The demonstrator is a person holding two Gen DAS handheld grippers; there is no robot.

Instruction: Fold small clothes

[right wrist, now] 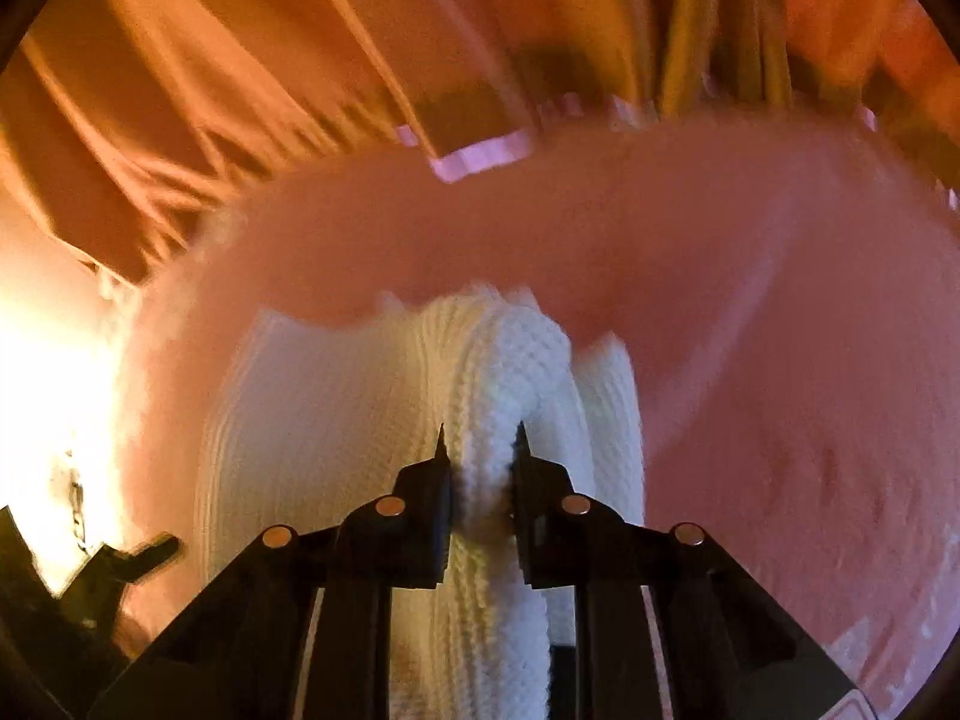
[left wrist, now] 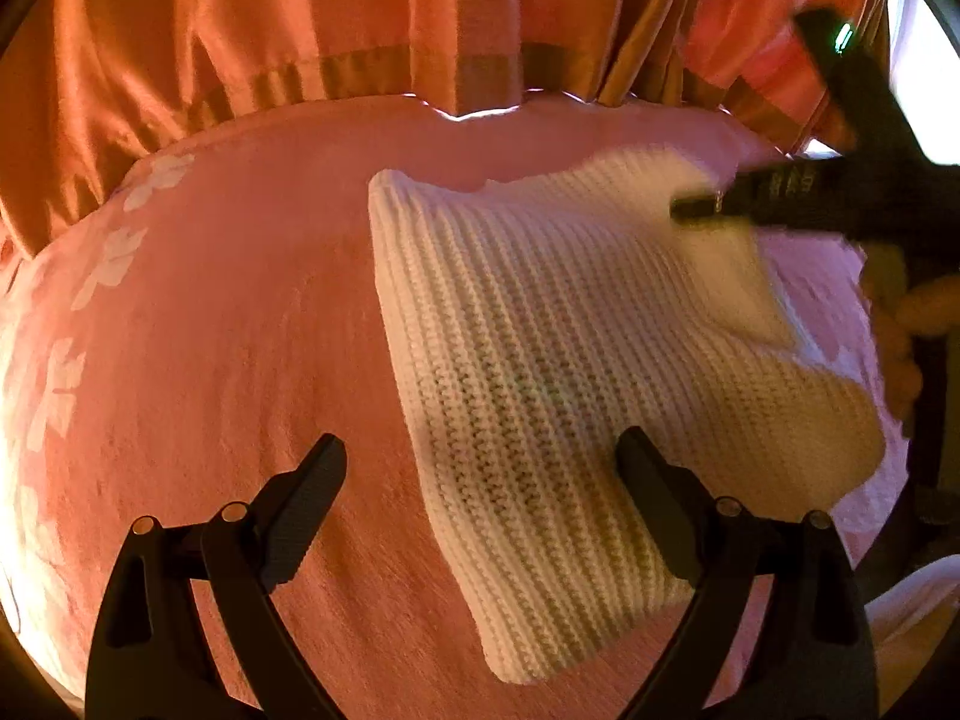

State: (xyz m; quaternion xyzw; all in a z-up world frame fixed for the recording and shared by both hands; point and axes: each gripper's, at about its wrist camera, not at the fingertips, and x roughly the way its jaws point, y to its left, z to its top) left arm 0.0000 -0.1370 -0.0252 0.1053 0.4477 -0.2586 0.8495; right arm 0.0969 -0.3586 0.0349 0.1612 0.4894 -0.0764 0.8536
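Mid first fold: right gripper [right wrist: 480, 450] was clamped on white knit garment's [left wrist: 540, 324] edge; left gripper [left wrist: 480, 480], fingers apart, hovered over it. Next: carry edge across w/o slipping.

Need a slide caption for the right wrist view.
Right gripper pinches a raised fold of the white knit garment above the pink blanket.

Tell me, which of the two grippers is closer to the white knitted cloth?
Right. The right gripper is clamped on a fold of the knitted cloth; the left gripper hangs open above its near edge, not gripping it.
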